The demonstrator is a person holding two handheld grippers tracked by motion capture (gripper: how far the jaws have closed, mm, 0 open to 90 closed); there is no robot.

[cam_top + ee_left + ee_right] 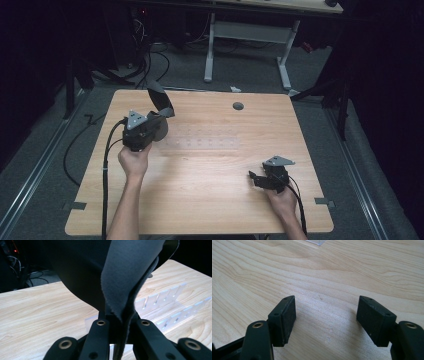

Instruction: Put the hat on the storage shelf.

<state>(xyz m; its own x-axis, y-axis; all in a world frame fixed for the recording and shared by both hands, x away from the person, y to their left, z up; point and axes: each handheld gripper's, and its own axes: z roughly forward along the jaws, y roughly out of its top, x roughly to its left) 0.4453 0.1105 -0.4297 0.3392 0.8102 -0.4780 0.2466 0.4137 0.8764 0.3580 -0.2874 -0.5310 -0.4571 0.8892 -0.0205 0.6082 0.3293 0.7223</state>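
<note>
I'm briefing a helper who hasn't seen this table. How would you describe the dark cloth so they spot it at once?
Start at the wooden table and go to its far left part, where the left gripper is raised. The dark grey cloth is pinched between its jaws and stands up above them; unlike the clear plastic rack lying flat beside it, it is soft and opaque.

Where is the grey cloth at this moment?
In the high view, the grey cloth is at the table's far left, held up by the left tool, beside the clear plastic rack.

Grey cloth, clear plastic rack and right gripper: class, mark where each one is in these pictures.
grey cloth [130, 272], left gripper view, on its hanging fold.
clear plastic rack [200, 142], high view, on its middle slots.
right gripper [325, 320], right gripper view, midway between its fingertips.
</note>
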